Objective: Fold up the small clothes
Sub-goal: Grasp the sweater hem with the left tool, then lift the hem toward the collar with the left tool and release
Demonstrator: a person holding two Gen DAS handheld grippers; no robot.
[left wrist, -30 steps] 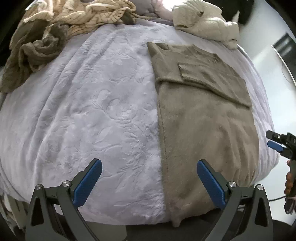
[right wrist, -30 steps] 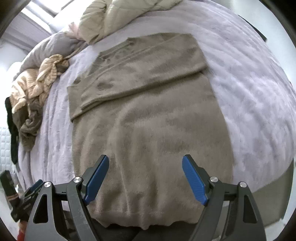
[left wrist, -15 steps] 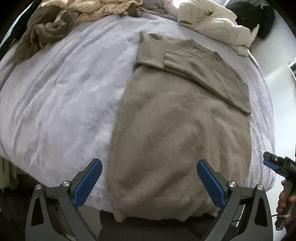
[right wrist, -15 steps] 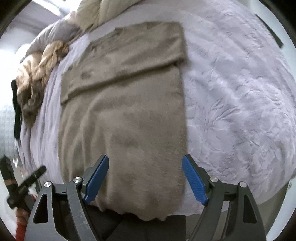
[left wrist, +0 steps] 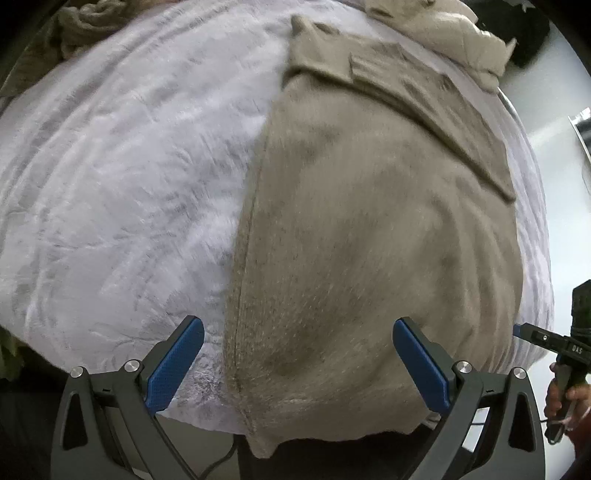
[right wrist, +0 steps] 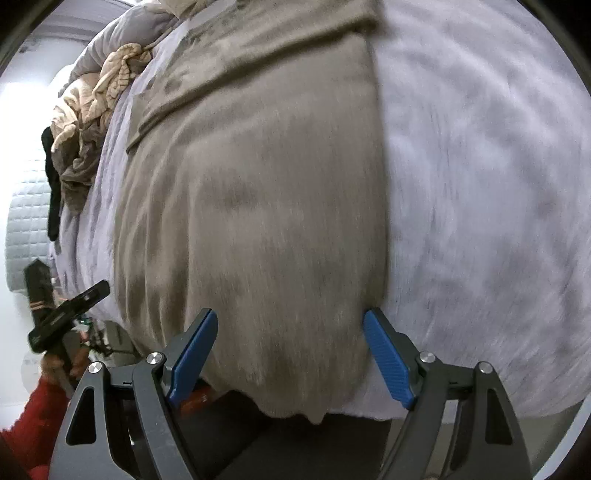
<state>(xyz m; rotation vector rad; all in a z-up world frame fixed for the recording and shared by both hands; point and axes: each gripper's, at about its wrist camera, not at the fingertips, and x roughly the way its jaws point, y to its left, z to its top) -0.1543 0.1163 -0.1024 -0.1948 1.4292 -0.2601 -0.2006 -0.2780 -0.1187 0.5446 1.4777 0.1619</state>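
A taupe knit sweater [left wrist: 369,221] lies flat on the lilac bedspread [left wrist: 122,177], its sleeves folded across the chest at the far end and its hem hanging over the near edge. My left gripper [left wrist: 297,360] is open and low over the hem's left corner, with nothing between its blue pads. In the right wrist view the same sweater [right wrist: 258,206] fills the middle. My right gripper [right wrist: 290,356] is open over the hem's right corner, its right pad at the sweater's side edge. Each gripper shows at the edge of the other's view.
A cream quilted jacket [left wrist: 436,33] lies past the sweater's collar. A heap of striped beige and olive clothes [right wrist: 92,122] sits at the bed's far left. A red sleeve [right wrist: 33,417] and a hand hold the other gripper. Bare bedspread [right wrist: 480,184] spreads right of the sweater.
Both grippers have dropped lower and closer to the sweater's hem, the left one shifting right onto the left corner, the right one onto the right corner. Both stay open.
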